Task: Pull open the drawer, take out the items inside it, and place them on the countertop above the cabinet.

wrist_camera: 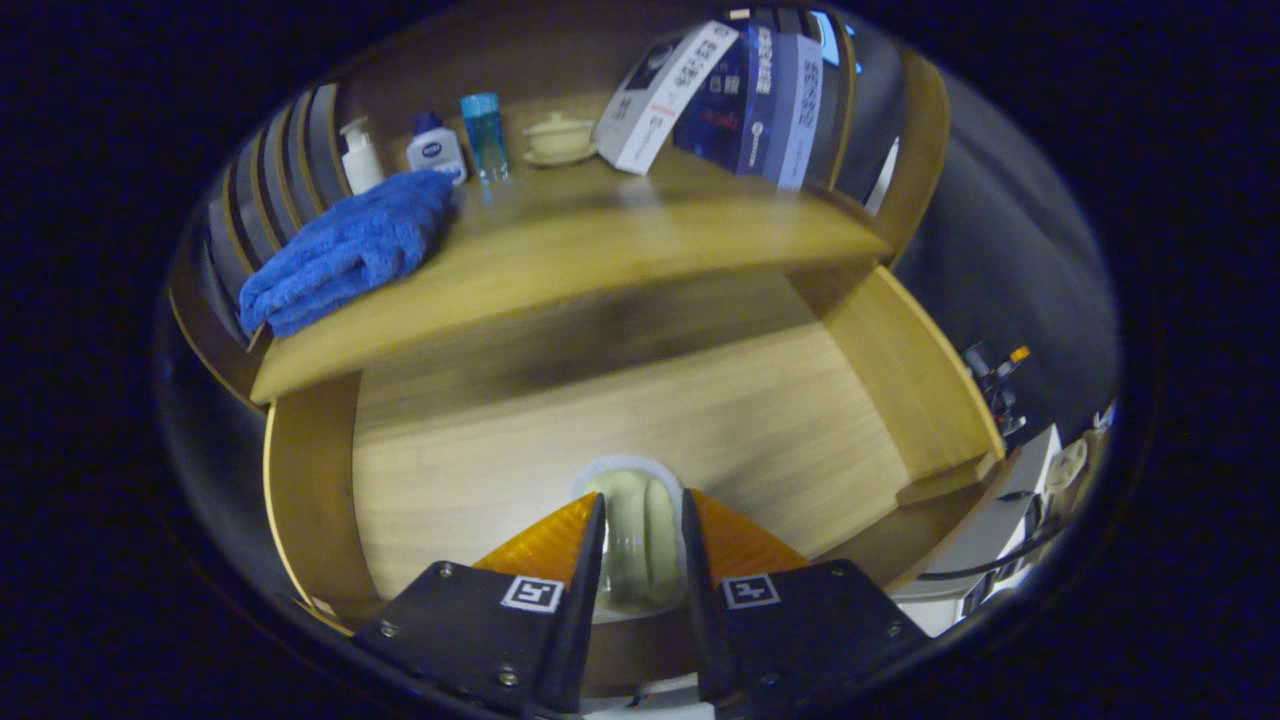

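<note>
My gripper [642, 515] is shut on a clear plastic packet of pale green rolls [640, 520], both fingers pressing its sides. The packet hangs over the wooden floor of the pulled-out drawer [480, 470]. Beyond and above the drawer runs the wooden countertop [600, 240]. A folded blue towel [345, 250] lies on the countertop's left part.
At the back of the countertop stand a white pump bottle [360, 155], a small white bottle with a blue cap [435, 148], a blue tumbler [484, 135], a pale lidded cup on a saucer [558, 138] and several leaning books [730, 95]. The drawer's side walls [910, 360] rise on both sides.
</note>
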